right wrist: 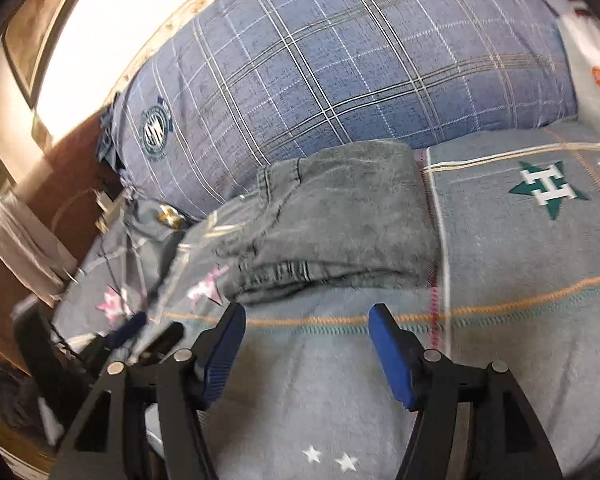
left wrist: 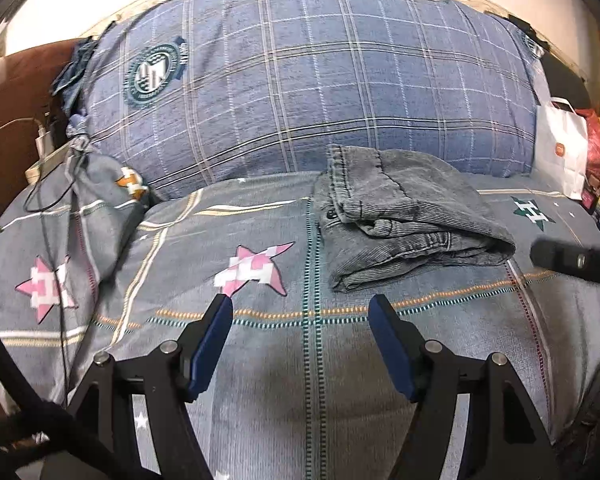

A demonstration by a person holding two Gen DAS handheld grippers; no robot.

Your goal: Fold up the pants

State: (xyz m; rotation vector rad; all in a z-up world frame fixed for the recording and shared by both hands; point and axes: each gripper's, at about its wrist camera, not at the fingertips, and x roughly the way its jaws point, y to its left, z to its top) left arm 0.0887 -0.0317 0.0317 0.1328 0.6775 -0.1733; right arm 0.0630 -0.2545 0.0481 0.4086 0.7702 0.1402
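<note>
The grey corduroy pants (left wrist: 408,220) lie folded into a compact bundle on the grey patterned bedspread (left wrist: 260,352), in front of the big blue plaid pillow (left wrist: 308,80). My left gripper (left wrist: 300,308) is open and empty, hovering just short of the bundle's near left corner. The right gripper's finger (left wrist: 572,260) shows at the right edge of the left wrist view. In the right wrist view the pants (right wrist: 340,216) lie just beyond my right gripper (right wrist: 306,316), which is open and empty over the bedspread (right wrist: 500,340). The left gripper's fingers (right wrist: 140,332) show blurred at lower left.
A white paper bag (left wrist: 560,148) and packages stand at the bed's right edge. A small pillow (left wrist: 92,184), cables and a charger (left wrist: 44,136) lie at the left by the brown headboard (left wrist: 16,92). The plaid pillow (right wrist: 340,72) blocks the far side.
</note>
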